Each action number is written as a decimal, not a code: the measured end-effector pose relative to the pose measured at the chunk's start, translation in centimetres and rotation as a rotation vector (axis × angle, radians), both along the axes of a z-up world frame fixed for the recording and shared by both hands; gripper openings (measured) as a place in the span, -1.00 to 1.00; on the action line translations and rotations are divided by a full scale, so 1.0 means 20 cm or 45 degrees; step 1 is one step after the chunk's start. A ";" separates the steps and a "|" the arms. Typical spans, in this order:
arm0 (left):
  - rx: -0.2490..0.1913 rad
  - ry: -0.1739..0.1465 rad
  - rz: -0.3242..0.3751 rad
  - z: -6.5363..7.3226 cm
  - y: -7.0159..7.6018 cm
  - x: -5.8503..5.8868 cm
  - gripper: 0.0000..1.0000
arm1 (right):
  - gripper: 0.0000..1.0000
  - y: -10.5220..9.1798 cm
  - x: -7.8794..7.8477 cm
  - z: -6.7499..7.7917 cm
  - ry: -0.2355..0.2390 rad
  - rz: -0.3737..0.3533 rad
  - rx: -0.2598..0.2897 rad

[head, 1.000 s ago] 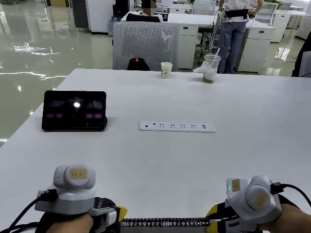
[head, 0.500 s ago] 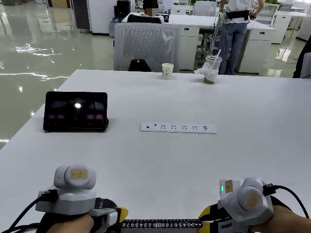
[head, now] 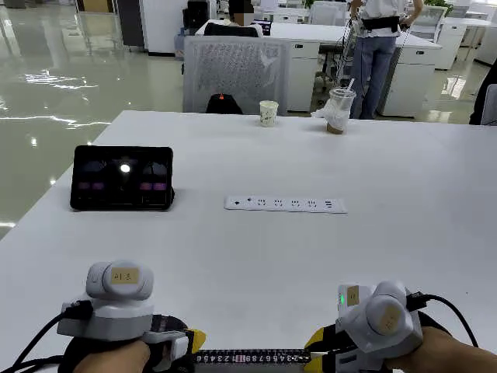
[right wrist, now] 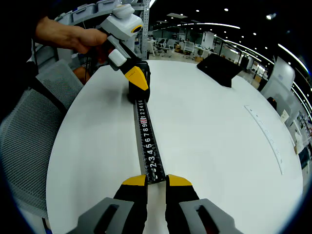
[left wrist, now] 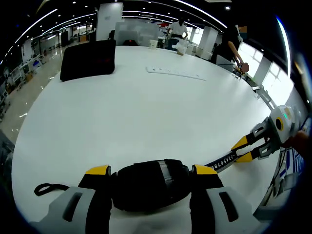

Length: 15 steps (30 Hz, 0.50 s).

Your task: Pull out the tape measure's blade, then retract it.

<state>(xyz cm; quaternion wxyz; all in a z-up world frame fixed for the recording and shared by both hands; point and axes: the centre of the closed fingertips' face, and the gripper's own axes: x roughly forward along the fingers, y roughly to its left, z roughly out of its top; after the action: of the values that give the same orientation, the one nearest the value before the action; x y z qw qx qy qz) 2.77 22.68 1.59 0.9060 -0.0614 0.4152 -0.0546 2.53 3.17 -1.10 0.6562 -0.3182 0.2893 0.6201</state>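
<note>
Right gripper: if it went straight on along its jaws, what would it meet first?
The right gripper is shut on the end of the blade and points back along it. Going straight on, it would most likely first meet the tape measure case, clamped in the left gripper at the blade's far end.

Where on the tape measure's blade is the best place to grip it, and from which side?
Its free tip, approached along its length from the end away from the case. The blade lies thin and flat on the table, so its end is probably easiest to pinch; the right gripper holds it there.
</note>
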 end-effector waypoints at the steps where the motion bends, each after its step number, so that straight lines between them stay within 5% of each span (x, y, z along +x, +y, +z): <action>1: 0.000 0.002 -0.002 0.00 0.00 0.00 0.20 | -0.80 0.01 0.00 0.00 0.001 0.001 0.004; 15: -0.019 0.006 0.002 0.00 0.00 0.00 0.20 | -0.79 0.10 -0.02 0.01 0.002 0.016 0.033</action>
<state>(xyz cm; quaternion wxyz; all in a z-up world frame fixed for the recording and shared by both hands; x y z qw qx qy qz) 2.75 22.72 1.64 0.9047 -0.0684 0.4167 -0.0567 2.21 5.20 -0.90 0.6561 -0.3110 0.2796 0.6282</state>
